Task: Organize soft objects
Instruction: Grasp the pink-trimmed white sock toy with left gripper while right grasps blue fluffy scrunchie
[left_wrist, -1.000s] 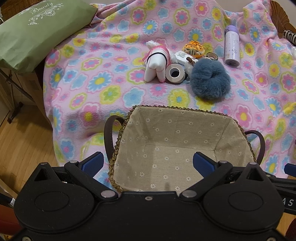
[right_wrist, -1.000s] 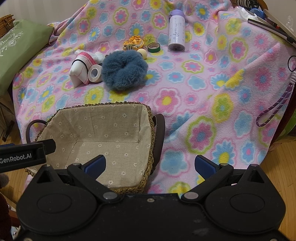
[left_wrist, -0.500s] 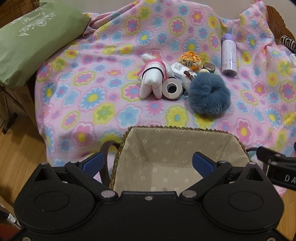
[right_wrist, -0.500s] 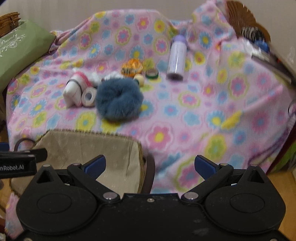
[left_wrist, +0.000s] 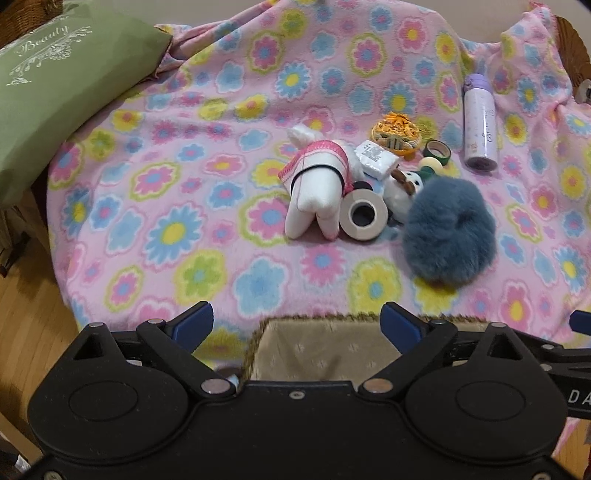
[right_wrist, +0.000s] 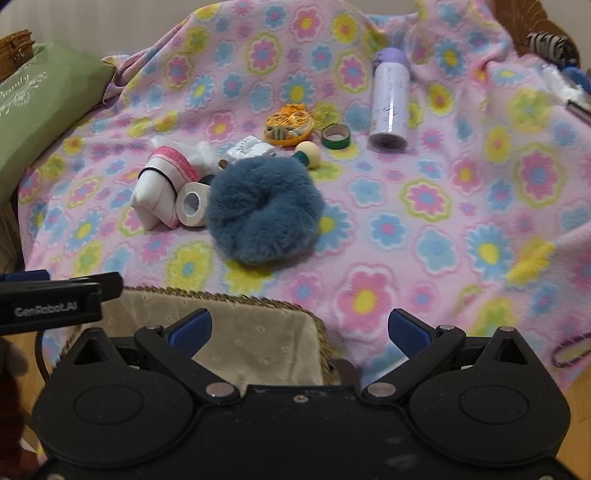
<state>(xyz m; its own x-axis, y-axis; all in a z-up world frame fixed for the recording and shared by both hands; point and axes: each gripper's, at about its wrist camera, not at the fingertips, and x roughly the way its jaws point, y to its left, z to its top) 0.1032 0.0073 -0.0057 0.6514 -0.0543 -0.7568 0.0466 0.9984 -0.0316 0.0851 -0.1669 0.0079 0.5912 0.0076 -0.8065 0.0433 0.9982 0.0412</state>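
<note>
Two grippers hung above the near edge of a surface covered by a pink flowered blanket (left_wrist: 207, 206), each with nothing between its blue-tipped jaws. The left gripper (left_wrist: 297, 325) had its jaws spread wide and closing slightly; the right gripper (right_wrist: 299, 328) had its jaws released and wide apart.

A woven basket (left_wrist: 321, 350) with a beige flower-print lining sat at the near edge of the blanket, directly below both grippers. What showed of its inside held nothing.

The soft items lay in a cluster in the middle of the blanket, beyond the basket:
- A blue fluffy scrunchie (right_wrist: 264, 212), ring-shaped with a shallow hollow at its centre and long grey-blue pile, was the nearest item to the basket.
- A white plush animal (left_wrist: 317, 192) lay on its side with its legs toward the basket; it wore a pink knitted wrap and a thin black band around the body.
- A small plush snowman (left_wrist: 404, 184) lay between the plush animal and the scrunchie, partly hidden.

Other items in the cluster: a white tape roll (left_wrist: 364, 214) leaning against the plush animal, a white paper tag (left_wrist: 376, 157), an orange round toy (right_wrist: 290, 123), a green tape roll (right_wrist: 335, 136) and a cream ball (right_wrist: 307, 149). A lilac bottle (right_wrist: 389, 96) stood upright behind them. A green cushion (left_wrist: 62, 85) lay at the left edge.
</note>
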